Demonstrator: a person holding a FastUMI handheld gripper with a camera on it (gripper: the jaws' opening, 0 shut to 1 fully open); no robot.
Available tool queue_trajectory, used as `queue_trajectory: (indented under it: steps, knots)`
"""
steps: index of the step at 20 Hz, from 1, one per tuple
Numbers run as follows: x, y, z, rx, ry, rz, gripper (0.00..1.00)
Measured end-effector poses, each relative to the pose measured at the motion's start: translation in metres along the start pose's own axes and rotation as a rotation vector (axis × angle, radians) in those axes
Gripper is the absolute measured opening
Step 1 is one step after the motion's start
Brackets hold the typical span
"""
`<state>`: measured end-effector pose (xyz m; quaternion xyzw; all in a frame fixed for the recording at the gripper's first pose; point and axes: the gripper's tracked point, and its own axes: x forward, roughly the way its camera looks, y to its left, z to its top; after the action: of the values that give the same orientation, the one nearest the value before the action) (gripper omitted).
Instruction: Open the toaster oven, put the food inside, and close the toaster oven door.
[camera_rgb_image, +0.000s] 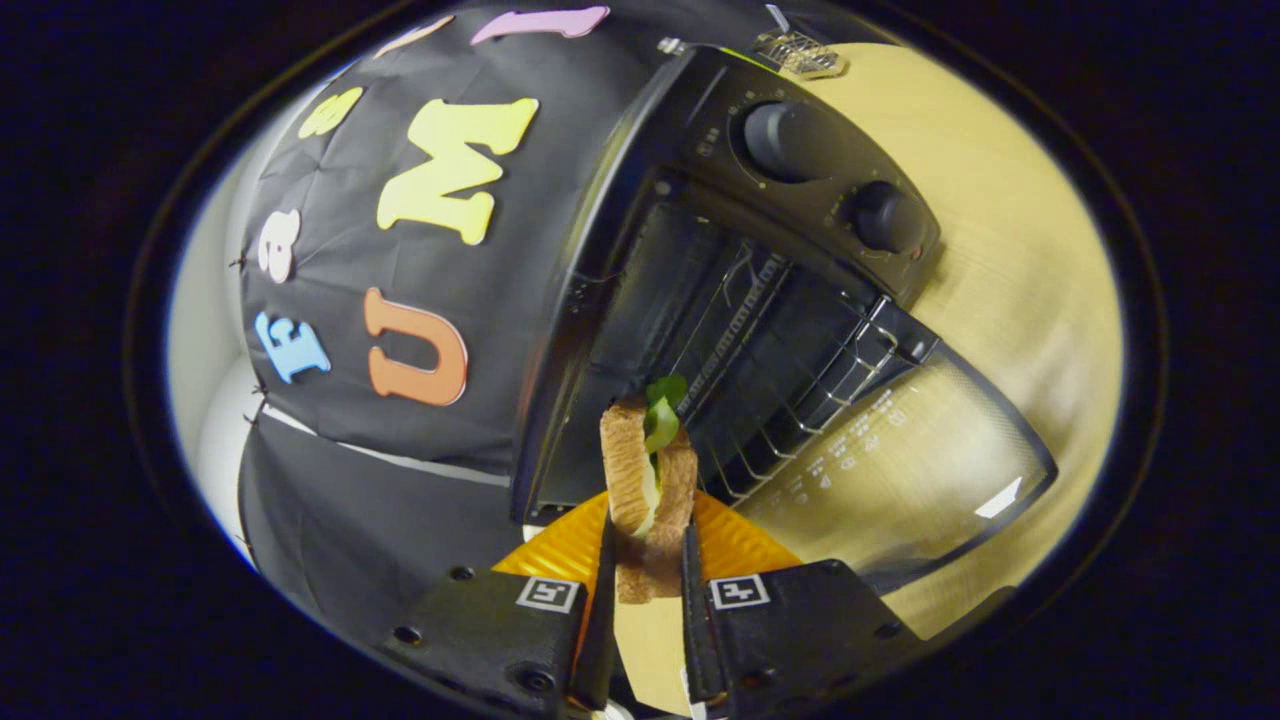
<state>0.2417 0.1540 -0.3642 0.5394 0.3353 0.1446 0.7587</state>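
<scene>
The gripper (648, 560) is sitting nearest the camera, its two fingers (604, 600) narrowed and pressing on both sides of a brown toasted sandwich with green lettuce leaf (648, 480) sticking out the far end. The sandwich is standing on edge between the fingers, reaching ahead of the tips toward the oven mouth. Under it, an orange ribbed plastic plate (735, 545) is lying on the pale wooden table (1010, 250), just before the oven. Beyond the fingers, the black metal toaster oven (700, 300) is appearing tilted in this view, its glass door (900, 470) hanging fully open and lying flat out toward the table. A wire rack (800, 370) is showing inside the dark cavity. Two round black knobs (790, 140) are sitting on the control panel beside the opening.
</scene>
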Motion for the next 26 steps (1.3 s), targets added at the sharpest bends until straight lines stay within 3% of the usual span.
queue_trajectory:
  steps: [6,8,11,14,20,26]
  knots:
    - [0.039,-0.001,0.013,0.061,-0.064,0.031,0.4]
    - [0.042,-0.009,0.012,0.084,-0.062,-0.009,0.43]
    - [0.04,-0.001,0.008,0.053,-0.048,-0.032,0.83]
    - [0.03,0.003,0.003,-0.03,-0.021,-0.123,1.0]
    - [0.001,-0.015,-0.003,-0.164,0.004,-0.263,1.0]
    - [-0.039,0.008,-0.011,-0.293,0.02,-0.263,1.0]
